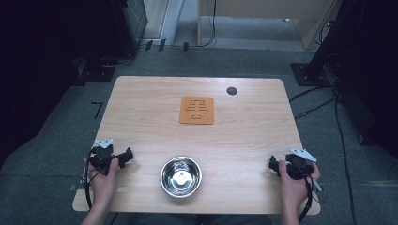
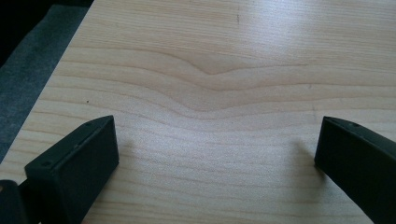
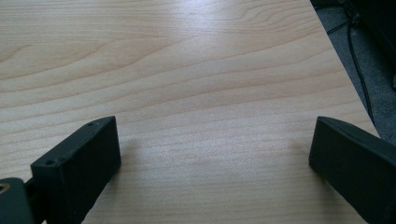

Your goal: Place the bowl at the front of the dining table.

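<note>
A light wooden counter (image 1: 244, 136) with rounded corners is seen from the high view, standing on grey carpet. A polished steel bowl (image 1: 180, 176) is set near the counter's front edge, about midway between the two hands; it is upright and nothing is seen inside it. Farther back, near the counter's middle, an orange square trivet (image 1: 197, 110) with a slotted cut-out pattern lies flat, well apart from the bowl. A small dark round grommet (image 1: 232, 91) is set into the counter near the far edge, to the right of the trivet.

The left gripper (image 1: 123, 157) is held in the left hand (image 1: 104, 178) at the front left corner of the counter, to the left of the bowl and clear of it. In the left gripper view its black fingers (image 2: 74, 163) are spread wide apart over bare wood grain, with nothing between them, and the counter's edge and grey carpet are seen at the upper left.

The right gripper (image 1: 277, 165) is held in the right hand (image 1: 293, 185) at the front right edge, to the right of the bowl and apart from it. In the right gripper view its fingers (image 3: 79, 161) are likewise spread wide over bare wood, nothing being held, and carpet with a dark cable (image 3: 359, 70) is seen past the counter's edge at the upper right.
</note>
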A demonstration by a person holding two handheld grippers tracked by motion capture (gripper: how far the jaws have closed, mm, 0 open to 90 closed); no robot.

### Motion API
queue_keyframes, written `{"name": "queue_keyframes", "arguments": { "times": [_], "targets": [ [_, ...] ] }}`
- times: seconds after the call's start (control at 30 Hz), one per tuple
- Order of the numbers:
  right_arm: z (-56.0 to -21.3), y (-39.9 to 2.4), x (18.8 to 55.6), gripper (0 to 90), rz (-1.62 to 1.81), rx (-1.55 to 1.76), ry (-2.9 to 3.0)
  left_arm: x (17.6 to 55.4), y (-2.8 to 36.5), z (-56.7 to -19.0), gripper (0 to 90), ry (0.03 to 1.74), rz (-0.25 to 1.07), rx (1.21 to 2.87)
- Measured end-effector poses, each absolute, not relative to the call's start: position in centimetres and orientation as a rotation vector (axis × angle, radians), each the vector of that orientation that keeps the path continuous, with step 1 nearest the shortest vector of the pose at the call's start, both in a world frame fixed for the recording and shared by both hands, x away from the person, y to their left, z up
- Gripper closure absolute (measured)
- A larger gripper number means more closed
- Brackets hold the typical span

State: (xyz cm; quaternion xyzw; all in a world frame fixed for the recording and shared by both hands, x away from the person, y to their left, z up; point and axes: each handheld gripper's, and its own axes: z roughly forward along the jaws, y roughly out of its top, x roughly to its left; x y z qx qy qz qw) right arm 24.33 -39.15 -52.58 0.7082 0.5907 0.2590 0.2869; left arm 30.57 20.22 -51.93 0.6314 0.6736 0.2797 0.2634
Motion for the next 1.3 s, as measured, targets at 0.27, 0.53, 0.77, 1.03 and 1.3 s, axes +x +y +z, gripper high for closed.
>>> {"name": "queue_keyframes", "arguments": {
  "times": [0.27,0.53,0.77,1.03,1.3],
  "targets": [
    [-52.5,-39.0,24.2,2.2,0.688,1.895,1.564,30.6,20.2,-51.9,0.0,1.821,0.756,1.707],
    [-51.5,-38.0,24.3,2.2,0.746,1.876,1.543,30.6,20.2,-51.9,0.0,1.821,0.756,1.707],
    [-50.2,-36.8,24.2,2.3,0.795,1.838,1.551,30.6,20.2,-51.9,0.0,1.821,0.756,1.707],
    [-49.3,-35.4,24.3,2.3,0.835,1.817,1.574,30.6,20.2,-51.9,0.0,1.821,0.756,1.707],
    [-48.9,-34.1,24.4,2.3,0.857,1.79,1.606,30.6,20.2,-51.9,0.0,1.821,0.756,1.708]
  ]
}}
